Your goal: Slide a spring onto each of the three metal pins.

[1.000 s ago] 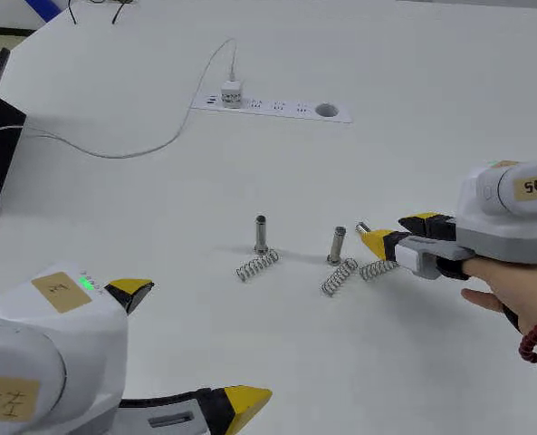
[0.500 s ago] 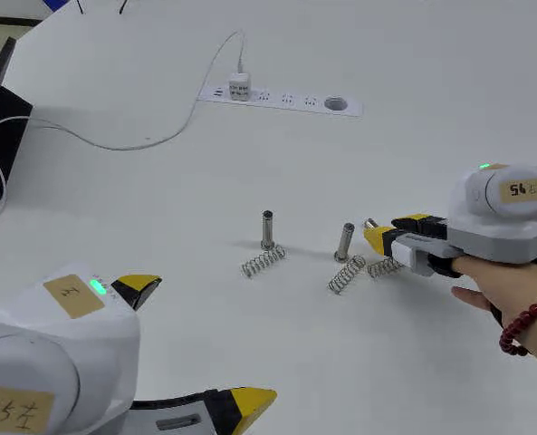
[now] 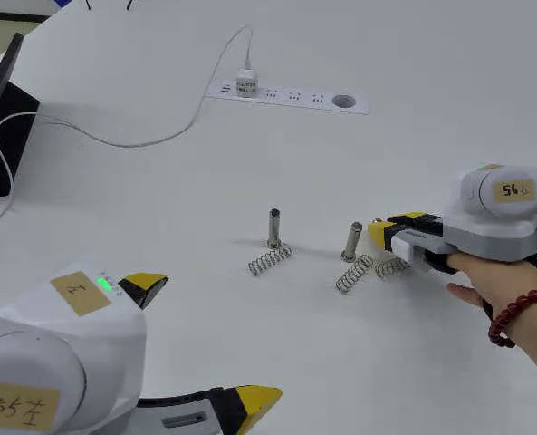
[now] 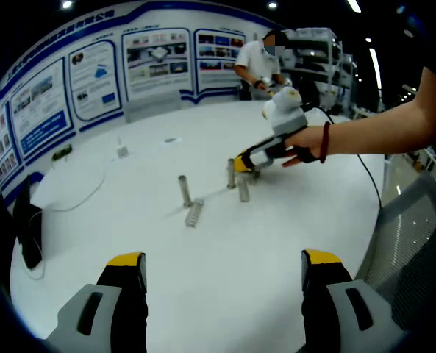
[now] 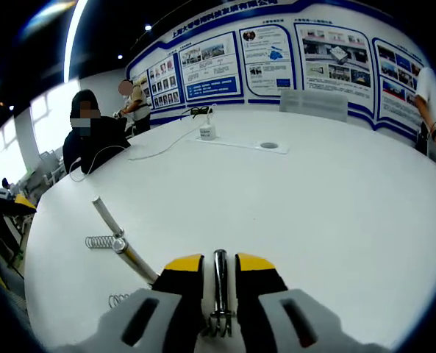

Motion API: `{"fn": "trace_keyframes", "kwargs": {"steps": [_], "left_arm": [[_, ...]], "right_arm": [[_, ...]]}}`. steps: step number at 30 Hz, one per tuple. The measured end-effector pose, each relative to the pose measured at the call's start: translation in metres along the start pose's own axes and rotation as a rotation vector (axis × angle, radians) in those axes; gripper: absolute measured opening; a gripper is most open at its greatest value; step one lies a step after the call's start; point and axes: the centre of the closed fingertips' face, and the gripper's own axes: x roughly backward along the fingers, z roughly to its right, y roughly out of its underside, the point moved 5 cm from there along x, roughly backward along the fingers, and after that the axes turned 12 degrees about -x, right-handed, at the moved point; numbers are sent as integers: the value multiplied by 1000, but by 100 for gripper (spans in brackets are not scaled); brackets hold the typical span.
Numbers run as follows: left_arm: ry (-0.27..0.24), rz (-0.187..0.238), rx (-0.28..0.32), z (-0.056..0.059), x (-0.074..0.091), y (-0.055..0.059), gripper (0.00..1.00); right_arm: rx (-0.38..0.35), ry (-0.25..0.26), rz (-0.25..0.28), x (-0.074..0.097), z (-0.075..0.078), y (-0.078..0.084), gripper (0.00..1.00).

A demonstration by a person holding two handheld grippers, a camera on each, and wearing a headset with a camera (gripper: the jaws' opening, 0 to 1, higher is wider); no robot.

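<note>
closing around pin now, right gripper

The table is seen as a smooth white surface, matt with a faint sheen. The left pin and the middle pin are made of bare grey metal, smooth and dully polished; a bright glint is carried along the third pin. The springs are wound from thin grey metal wire. The left gripper and right gripper are cased in glossy white plastic, with tips of matt yellow and black plastic. Paper labels are stuck on the shells. The power strip is of white plastic, and the bracelet is strung with glossy dark red beads.
</note>
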Motion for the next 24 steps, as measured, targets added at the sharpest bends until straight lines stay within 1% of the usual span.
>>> {"fn": "trace_keyframes", "kwargs": {"steps": [6,12,14,15,16,22,24], "left_arm": [[-2,1,4,-1,0,0,88],[-3,2,7,-2,0,0,88],[-4,1,7,-2,1,0,88],[-3,1,7,-1,1,1,88],[-3,0,7,-1,1,1,88],[-2,2,7,-1,0,0,88],[-3,4,7,-1,1,-1,88]], "right_arm": [[12,-2,-1,-4,-3,0,15],[26,13,1,-7,-4,0,12],[44,19,-8,-6,-5,0,11],[80,36,-22,-6,-4,1,10],[83,26,-18,-6,-7,0,9],[57,24,-38,-4,-5,-1,9],[55,19,-31,-2,-5,-3,9]]}}
